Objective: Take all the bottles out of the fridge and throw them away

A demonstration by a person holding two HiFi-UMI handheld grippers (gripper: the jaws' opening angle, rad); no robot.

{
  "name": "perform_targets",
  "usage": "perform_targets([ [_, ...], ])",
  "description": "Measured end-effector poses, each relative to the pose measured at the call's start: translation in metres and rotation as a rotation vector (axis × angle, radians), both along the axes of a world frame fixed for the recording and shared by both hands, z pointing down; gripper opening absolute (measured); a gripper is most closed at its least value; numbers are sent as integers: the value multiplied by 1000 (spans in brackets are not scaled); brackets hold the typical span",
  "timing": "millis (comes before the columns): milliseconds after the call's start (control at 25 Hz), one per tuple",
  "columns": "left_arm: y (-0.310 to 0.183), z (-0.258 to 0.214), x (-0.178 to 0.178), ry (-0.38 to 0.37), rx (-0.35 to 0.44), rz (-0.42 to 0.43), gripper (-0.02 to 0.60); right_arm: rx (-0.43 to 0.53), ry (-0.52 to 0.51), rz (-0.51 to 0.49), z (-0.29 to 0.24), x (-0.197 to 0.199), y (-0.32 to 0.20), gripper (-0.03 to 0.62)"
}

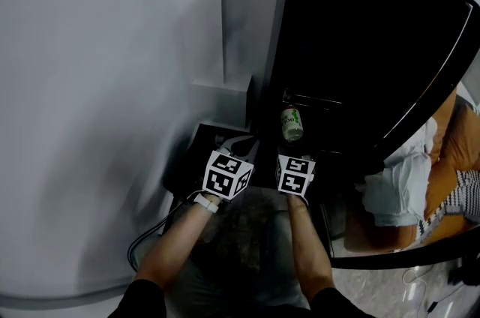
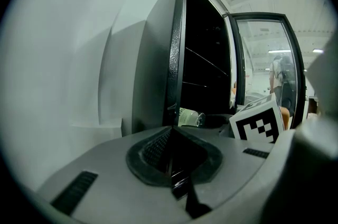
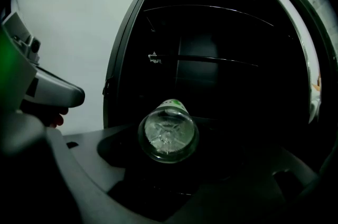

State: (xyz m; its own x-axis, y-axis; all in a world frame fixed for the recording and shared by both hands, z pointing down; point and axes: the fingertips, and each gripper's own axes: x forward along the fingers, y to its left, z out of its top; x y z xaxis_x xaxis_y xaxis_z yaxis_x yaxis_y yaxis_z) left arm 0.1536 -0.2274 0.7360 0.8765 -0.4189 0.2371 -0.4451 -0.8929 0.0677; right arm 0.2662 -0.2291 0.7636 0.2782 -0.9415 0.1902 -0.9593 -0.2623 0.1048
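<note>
A clear plastic bottle [image 1: 291, 123] with a green label lies lengthwise in my right gripper [image 1: 293, 148], which is shut on it just in front of the black fridge [image 1: 360, 31]. In the right gripper view the bottle's ribbed base [image 3: 168, 136] faces the camera between the dark jaws of that gripper [image 3: 168, 151], with the fridge's dark shelves [image 3: 211, 59] behind it. My left gripper [image 1: 241, 145] hangs beside the right one, shut with nothing in it; its black pads meet in a V [image 2: 171, 136]. The bottle [image 2: 190, 117] also shows past them.
The fridge's glass door [image 1: 442, 76] stands open to the right. A black box [image 1: 196, 155] with cables [image 1: 150, 234] sits low on the left against the white wall [image 1: 97, 84]. White and orange cloth [image 1: 409, 185] lies at the right.
</note>
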Motion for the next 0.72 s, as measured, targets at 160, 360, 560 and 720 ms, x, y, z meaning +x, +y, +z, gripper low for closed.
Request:
perform_targets([
  [160,2,-1,2,0,6,5,0,18,-16,-5,-3,2,8,324],
  [360,3,-6,4,5,11,4,0,40,-18,-8,-11,-1,26,324],
  [560,10,-11,13,7,21,15,0,79,-20,-18,-24,1,48,324],
  [720,20,-12,23,-4,34,27,0,115,-19,-30,-41,5,68,324],
])
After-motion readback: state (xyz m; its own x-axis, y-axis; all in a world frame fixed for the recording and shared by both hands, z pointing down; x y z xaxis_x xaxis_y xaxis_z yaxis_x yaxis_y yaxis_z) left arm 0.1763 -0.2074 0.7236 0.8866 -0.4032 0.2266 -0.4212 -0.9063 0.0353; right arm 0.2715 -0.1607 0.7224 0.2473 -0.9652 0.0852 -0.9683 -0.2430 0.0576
